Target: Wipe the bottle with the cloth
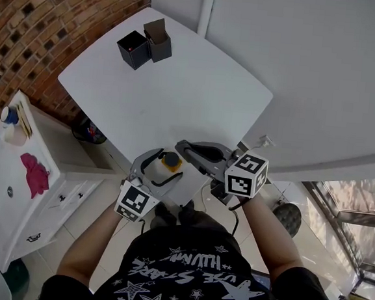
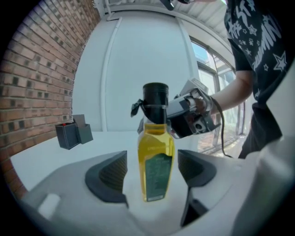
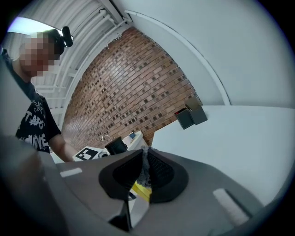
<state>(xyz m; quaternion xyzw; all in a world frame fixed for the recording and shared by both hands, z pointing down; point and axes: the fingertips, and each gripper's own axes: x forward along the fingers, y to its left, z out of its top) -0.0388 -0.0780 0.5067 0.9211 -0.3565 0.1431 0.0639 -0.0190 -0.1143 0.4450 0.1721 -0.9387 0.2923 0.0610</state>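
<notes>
A bottle (image 1: 170, 159) of yellow liquid with a black cap stands upright near the front edge of the white table (image 1: 179, 93). In the left gripper view the bottle (image 2: 156, 154) stands between my left gripper's (image 2: 154, 174) pads (image 2: 110, 173), with a gap on each side, so this gripper is open. My right gripper (image 3: 144, 171) is shut on a thin grey cloth (image 3: 144, 165). It reaches in from the right (image 2: 189, 113) and holds the cloth (image 2: 137, 107) against the bottle's neck. From the head view the left gripper (image 1: 161, 170) flanks the bottle and the right gripper (image 1: 182, 147) sits beside the cap.
Two dark open boxes (image 1: 144, 43) stand at the table's far corner. A white cabinet (image 1: 14, 190) with a pink rag (image 1: 35, 173) on top stands to the left, by the brick wall (image 1: 28, 27). The table's front edge runs just under the bottle.
</notes>
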